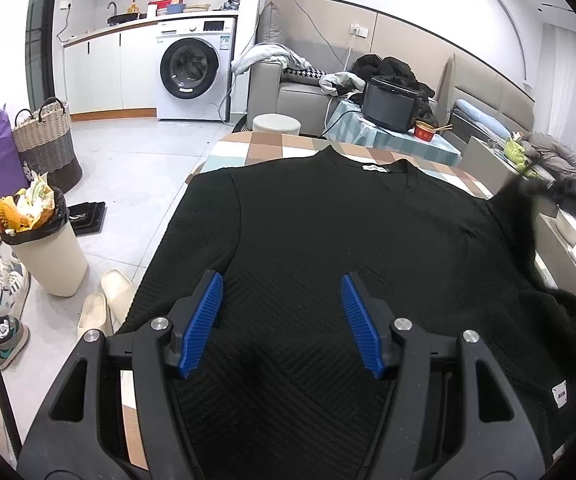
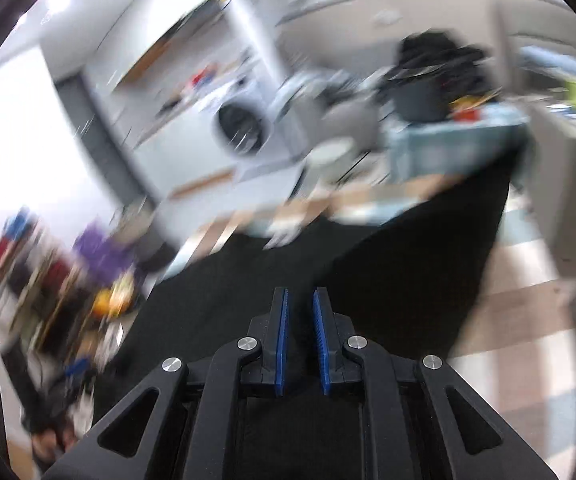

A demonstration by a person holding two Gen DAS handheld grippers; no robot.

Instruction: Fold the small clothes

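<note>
A black knit sweater (image 1: pixel 347 240) lies spread on a table with a checked cloth (image 1: pixel 248 144), collar at the far end. My left gripper (image 1: pixel 282 286) is open and empty, hovering just above the sweater's lower middle. My right gripper (image 2: pixel 299 300) has its jaws nearly closed on black fabric of the sweater (image 2: pixel 407 260), lifting the right sleeve side off the table. The right wrist view is heavily motion-blurred. The right gripper also shows at the right edge of the left wrist view (image 1: pixel 567 196), raised with the sweater's right side.
A full bin (image 1: pixel 44 248), slippers (image 1: pixel 104 304) and shoes stand on the floor left of the table. A basket (image 1: pixel 46 144), washing machine (image 1: pixel 194 76), stool (image 1: pixel 276 124), sofa, and a side table with a black pot (image 1: pixel 391 104) lie beyond.
</note>
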